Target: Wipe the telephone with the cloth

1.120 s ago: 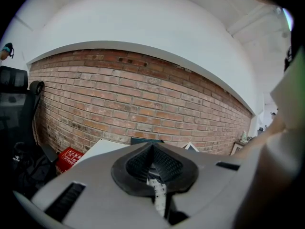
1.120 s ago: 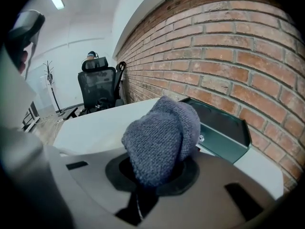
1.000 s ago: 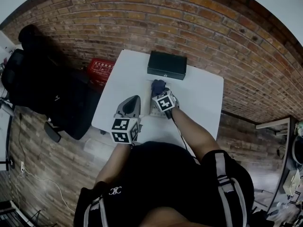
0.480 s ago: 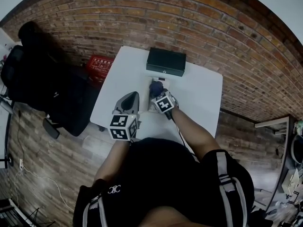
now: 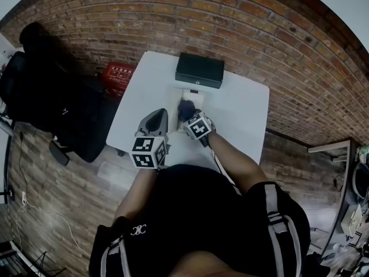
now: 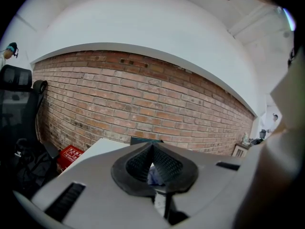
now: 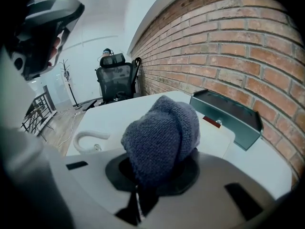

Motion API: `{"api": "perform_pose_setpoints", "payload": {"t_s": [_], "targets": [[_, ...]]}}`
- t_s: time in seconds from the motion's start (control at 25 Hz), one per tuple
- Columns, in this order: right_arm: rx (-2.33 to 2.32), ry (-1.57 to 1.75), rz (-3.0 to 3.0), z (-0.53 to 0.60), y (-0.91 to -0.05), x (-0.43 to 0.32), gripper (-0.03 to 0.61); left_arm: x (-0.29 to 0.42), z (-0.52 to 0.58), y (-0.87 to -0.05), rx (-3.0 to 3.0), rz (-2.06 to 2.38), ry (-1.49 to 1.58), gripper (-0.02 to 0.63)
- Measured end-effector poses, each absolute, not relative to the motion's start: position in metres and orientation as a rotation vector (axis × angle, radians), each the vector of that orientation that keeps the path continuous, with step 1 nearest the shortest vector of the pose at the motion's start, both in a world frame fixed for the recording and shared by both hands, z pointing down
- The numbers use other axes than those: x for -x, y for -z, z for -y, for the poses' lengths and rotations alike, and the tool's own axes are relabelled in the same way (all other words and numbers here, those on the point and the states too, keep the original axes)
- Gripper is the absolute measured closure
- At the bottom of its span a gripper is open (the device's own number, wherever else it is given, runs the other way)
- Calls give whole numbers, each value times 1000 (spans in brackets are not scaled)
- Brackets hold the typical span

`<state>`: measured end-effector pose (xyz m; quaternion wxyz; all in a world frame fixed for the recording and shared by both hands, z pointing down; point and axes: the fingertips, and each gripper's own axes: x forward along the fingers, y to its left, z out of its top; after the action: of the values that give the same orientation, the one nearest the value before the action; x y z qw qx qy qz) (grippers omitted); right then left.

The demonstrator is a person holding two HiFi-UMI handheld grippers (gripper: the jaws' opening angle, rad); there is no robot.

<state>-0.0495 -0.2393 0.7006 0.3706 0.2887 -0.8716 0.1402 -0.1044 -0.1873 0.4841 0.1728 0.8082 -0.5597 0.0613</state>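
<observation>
Brick-walled room, white table (image 5: 245,115): telephone (image 7: 220,133) half behind cloth (image 7: 162,135)

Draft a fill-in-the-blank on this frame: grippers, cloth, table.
1. The right gripper is ____ on the cloth.
2. The left gripper, its jaws together, holds ____.
3. The dark box stands at the far edge of the table, near the ____ wall.

Missing words: shut; nothing; brick.
</observation>
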Motion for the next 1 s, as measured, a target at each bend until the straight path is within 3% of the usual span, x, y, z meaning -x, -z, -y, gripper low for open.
{"api": "perform_pose_setpoints", "payload": {"t_s": [1.0], "targets": [[-633, -561, 2237, 174, -717, 51, 546, 92, 197, -494, -2317, 1520, -194, 618]]}}
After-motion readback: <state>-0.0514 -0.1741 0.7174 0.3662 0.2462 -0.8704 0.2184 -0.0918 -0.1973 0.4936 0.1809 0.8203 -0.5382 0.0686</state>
